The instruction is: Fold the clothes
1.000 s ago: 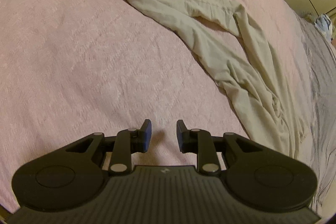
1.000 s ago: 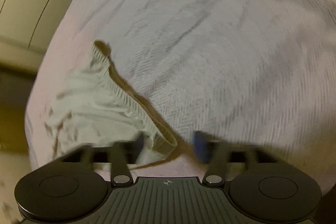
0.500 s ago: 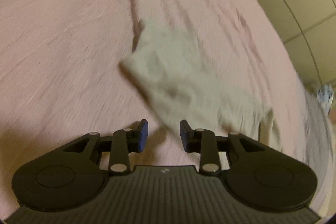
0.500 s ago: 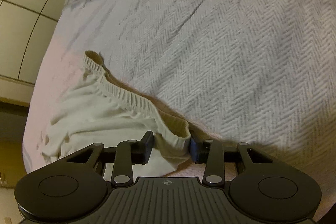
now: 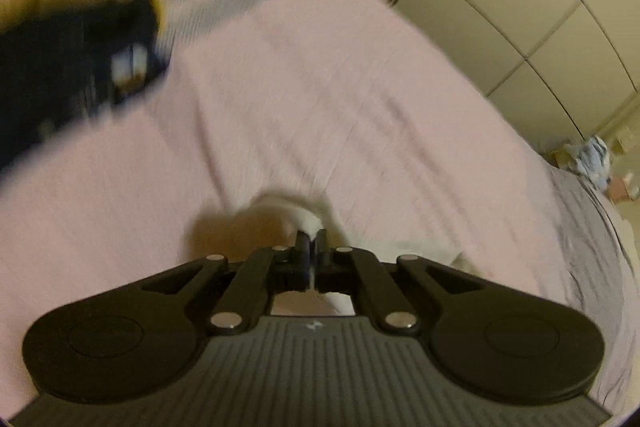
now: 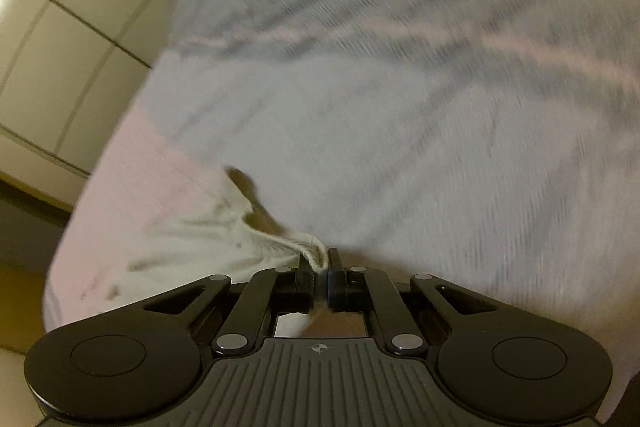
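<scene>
Both grippers just closed: left gripper (image 5: pixel 311 242) pinches pale garment (image 6: pixel 192 243) edge, right gripper (image 6: pixel 319 264) clamps its waistband, over bed (image 5: pixel 320 107).

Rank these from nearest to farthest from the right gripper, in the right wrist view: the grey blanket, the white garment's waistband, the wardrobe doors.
1. white garment's waistband: pinched in the right gripper.
2. grey blanket: just ahead, spreading right.
3. wardrobe doors: upper left, beyond the bed.
</scene>
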Available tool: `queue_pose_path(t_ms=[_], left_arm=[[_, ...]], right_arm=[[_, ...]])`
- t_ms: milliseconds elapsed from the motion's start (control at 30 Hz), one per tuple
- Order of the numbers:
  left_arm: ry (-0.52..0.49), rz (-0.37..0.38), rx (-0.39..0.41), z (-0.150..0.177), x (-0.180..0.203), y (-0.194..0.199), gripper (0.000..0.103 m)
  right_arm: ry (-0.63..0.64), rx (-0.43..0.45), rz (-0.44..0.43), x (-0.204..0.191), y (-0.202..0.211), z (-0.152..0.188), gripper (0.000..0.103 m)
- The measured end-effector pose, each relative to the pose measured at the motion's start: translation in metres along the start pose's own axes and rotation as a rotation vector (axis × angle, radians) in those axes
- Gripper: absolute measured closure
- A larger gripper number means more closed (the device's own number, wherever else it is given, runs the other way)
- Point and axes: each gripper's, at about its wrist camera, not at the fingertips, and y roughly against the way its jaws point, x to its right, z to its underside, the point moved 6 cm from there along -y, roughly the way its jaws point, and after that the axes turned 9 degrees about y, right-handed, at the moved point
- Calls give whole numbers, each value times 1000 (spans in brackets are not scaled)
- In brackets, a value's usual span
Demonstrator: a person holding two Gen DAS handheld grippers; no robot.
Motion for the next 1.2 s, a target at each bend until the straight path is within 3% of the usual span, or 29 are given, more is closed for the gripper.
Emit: queue_pose_path(t_ms=[100, 167, 200, 233, 333, 367, 533, 600, 700, 833, 900, 1000, 1033, 1067, 1133, 1167, 1200], left_arm=[[-167, -86, -45, -21, 22, 12, 102], [-276, -154, -106, -18, 29, -4, 91], [-317, -195, -145, -8, 25, -24, 81], [-345, -241, -184, 6, 19, -45, 79], [-329, -365, -341, 61, -20, -94, 79], [-296, -388, -360, 73, -34, -97, 79], [-22, -361, -282, 78, -96, -50, 76], [93, -351, -222, 72, -120, -24, 68], [269, -322, -182, 73, -152, 5, 65], [497, -239, -177, 97, -179, 3, 65], [564, -209, -154, 105, -183, -9, 65], [585, -186, -95, 109, -175, -25, 66], [562, -183, -79, 106, -170, -29, 72], [519, -185, -74, 101, -164, -33, 98], [441, -184, -88, 92, -153, -36, 102], [407, -183, -97, 87, -148, -37, 102], [370, -181, -101, 81, -144, -34, 102]], right_arm=[[70, 5, -36, -18, 8, -21, 99], [120, -26, -43, -29, 3, -27, 99], [137, -45, -24, -30, -3, -24, 99], [138, -68, 0, -28, -12, -19, 99], [117, -137, 74, -17, -37, -4, 96], [99, -155, 94, -11, -43, 1, 95], [23, -174, 125, 12, -40, 15, 76], [-4, -168, 130, 19, -34, 19, 72], [-99, -158, 105, 26, -23, 29, 66], [-214, -155, 64, 32, -21, 44, 61], [-248, -157, 58, 33, -21, 50, 60], [-280, -149, 37, 35, -28, 57, 60], [-285, -142, 35, 35, -30, 59, 60], [-290, -131, 32, 36, -32, 60, 60], [-282, -113, 36, 36, -35, 59, 62], [-256, -111, 53, 35, -35, 57, 75], [-221, -104, 69, 33, -34, 53, 103]])
